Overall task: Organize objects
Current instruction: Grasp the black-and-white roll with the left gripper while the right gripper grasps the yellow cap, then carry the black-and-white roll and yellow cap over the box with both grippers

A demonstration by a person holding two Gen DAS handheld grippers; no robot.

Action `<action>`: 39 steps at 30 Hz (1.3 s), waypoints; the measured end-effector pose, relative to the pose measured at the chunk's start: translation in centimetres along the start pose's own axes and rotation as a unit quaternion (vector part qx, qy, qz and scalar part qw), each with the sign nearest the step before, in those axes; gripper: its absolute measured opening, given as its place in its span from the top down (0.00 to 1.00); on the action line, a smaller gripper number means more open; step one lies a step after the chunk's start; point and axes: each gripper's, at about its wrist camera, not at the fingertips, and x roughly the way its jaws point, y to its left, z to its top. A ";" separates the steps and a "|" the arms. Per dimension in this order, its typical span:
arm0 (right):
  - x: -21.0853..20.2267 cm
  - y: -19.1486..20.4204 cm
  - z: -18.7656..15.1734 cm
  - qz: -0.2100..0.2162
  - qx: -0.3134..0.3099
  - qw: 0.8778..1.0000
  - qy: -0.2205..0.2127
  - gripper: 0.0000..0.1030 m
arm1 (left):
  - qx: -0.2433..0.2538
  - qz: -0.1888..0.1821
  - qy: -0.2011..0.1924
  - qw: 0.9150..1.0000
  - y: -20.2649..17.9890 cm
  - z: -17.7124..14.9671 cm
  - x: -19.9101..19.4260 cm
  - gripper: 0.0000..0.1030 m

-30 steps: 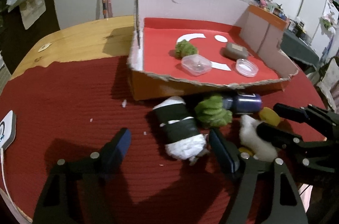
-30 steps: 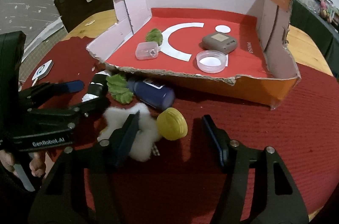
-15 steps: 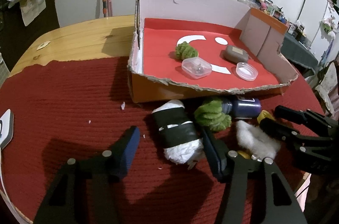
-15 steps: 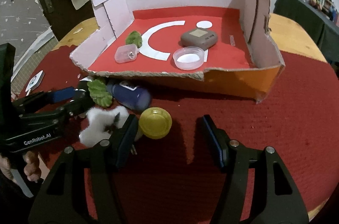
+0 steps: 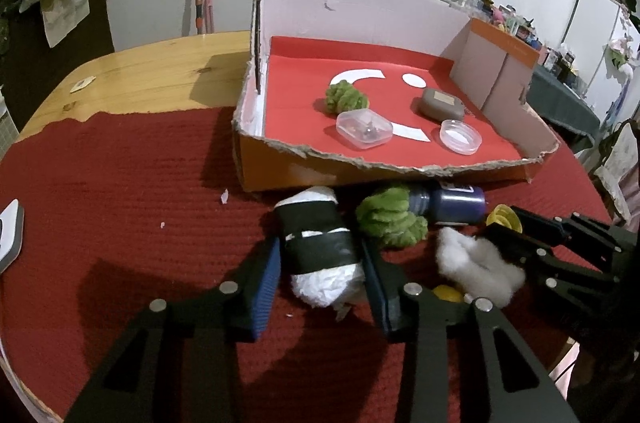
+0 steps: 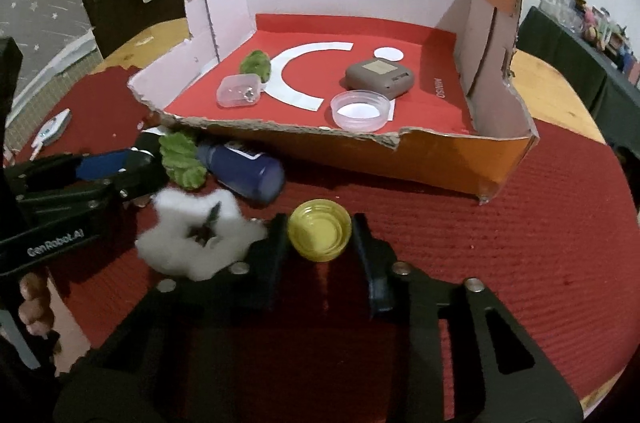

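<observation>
My left gripper (image 5: 320, 263) is shut on a white roll with black bands (image 5: 320, 247) lying on the red mat. My right gripper (image 6: 320, 235) is shut on a yellow cap (image 6: 320, 234), open side up. Between them lie a white cotton ball (image 6: 198, 239), a green fuzzy ball (image 5: 390, 217) and a dark blue bottle (image 6: 244, 169) on its side. The cardboard box (image 6: 440, 159) behind has a red floor holding another green ball (image 6: 256, 63), a clear case (image 6: 238, 95), a clear lid (image 6: 360, 111) and a grey case (image 6: 378, 75).
The red mat (image 5: 120, 183) covers a wooden table (image 5: 160, 71). A white device (image 5: 8, 239) lies at the mat's left edge. The box's front wall is low and torn. The left gripper (image 6: 60, 183) shows at the left of the right wrist view.
Both grippers moved forward and closed: the left around the white roll, the right around the yellow cap, which now lies open side up.
</observation>
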 end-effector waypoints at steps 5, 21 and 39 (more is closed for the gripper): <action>-0.5 -0.2 0.1 0.015 0.014 1.000 -0.003 0.72 | 0.001 -0.009 0.001 1.000 0.0 -0.2 -0.5 0.63; -2.4 1.7 0.4 0.063 0.011 0.998 -0.016 0.72 | -0.005 -0.016 -0.011 1.000 0.7 -1.1 -2.8 0.64; -3.9 1.6 1.1 0.087 0.015 0.996 -0.022 0.72 | 0.024 -0.055 -0.037 0.997 -1.1 -0.2 -5.7 0.64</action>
